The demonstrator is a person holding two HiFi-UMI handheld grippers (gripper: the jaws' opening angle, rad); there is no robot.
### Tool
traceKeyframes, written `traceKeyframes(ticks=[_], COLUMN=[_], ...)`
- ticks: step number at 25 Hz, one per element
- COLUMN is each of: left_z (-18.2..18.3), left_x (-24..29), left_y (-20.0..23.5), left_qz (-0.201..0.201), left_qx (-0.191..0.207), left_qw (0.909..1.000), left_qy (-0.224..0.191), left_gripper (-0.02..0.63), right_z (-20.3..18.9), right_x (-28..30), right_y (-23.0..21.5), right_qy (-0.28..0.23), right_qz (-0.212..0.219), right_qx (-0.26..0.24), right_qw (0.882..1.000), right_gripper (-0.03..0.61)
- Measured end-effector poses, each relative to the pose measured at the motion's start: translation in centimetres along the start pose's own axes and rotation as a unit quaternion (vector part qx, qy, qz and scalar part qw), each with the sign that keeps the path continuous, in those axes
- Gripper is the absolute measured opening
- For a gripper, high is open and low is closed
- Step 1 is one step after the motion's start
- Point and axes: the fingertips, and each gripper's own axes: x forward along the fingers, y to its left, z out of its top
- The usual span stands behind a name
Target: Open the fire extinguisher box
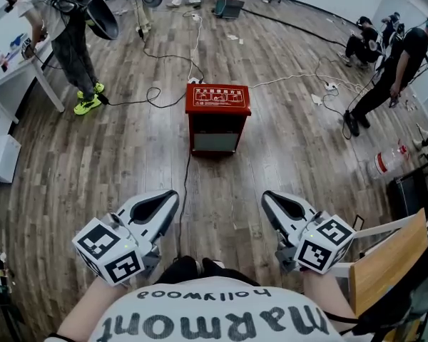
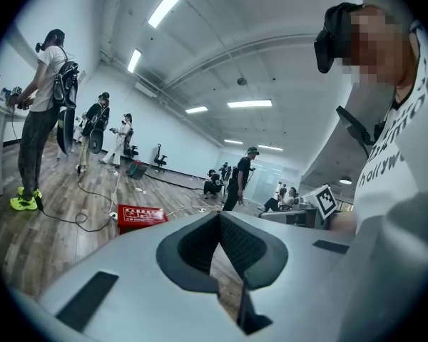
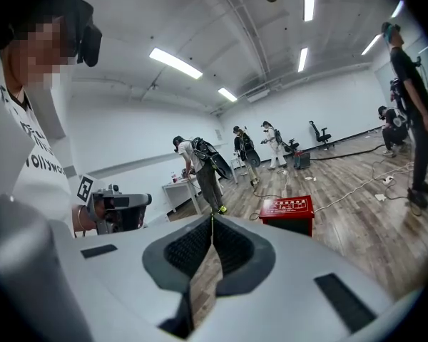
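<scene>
A red fire extinguisher box [image 1: 217, 117] stands upright on the wooden floor ahead of me, its lid down and a glass panel on its near face. It also shows small in the left gripper view as the red box [image 2: 140, 216] and in the right gripper view as the red box [image 3: 288, 211]. My left gripper [image 1: 172, 194] is held low at the left, shut and empty. My right gripper [image 1: 267, 195] is level with it at the right, shut and empty too. Both are well short of the box. In their own views the left gripper [image 2: 218, 215] and right gripper [image 3: 212, 217] show jaws pressed together.
Cables [image 1: 151, 95] trail over the floor around the box. A person stands by a white table [image 1: 23, 66] at the far left; other people [image 1: 396, 63] are at the far right. A wooden chair [image 1: 387, 262] is close at my right. A plastic bottle [image 1: 386, 161] lies on the floor.
</scene>
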Motion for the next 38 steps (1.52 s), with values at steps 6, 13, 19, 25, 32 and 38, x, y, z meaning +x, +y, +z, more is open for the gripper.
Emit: traceKeyframes(ticks=[6,13,19,25,32,38], left_z=[-0.5,-1.0,-0.9,-0.9,-0.4,-0.5], left_x=[0.1,-0.9,-0.8,0.3,3.2,7.1], left_y=[0.1,1.1,2.3,2.8,3.3,4.2], left_qz=[-0.017,-0.039,-0.045,-0.033,-0.020,-0.003], left_qx=[0.023,0.011,0.019,0.004,0.015,0.020], left_qw=[0.9995,0.9989,0.9987,0.9993,0.9995,0.9994], left_qy=[0.014,0.023,0.018,0.015,0.019,0.028], left_gripper=[0.006,0.006,0.006,0.006,0.006,0.006], right_z=[-0.7,-0.8,-0.9,-1.0,-0.1,0.9], right_x=[1.3,2.5,3.2,2.8,3.5,3.6], right_y=[0.6,1.8,1.9,0.6,-2.8,-7.2], right_qy=[0.022,0.012,0.007,0.023,0.031,0.045], right_qz=[-0.010,-0.015,-0.045,-0.067,-0.048,-0.035], right_qx=[-0.016,-0.013,-0.039,-0.035,-0.013,-0.024], right_qw=[1.000,1.000,0.998,0.997,0.998,0.998], right_gripper=[0.011,0.011,0.011,0.011,0.011,0.011])
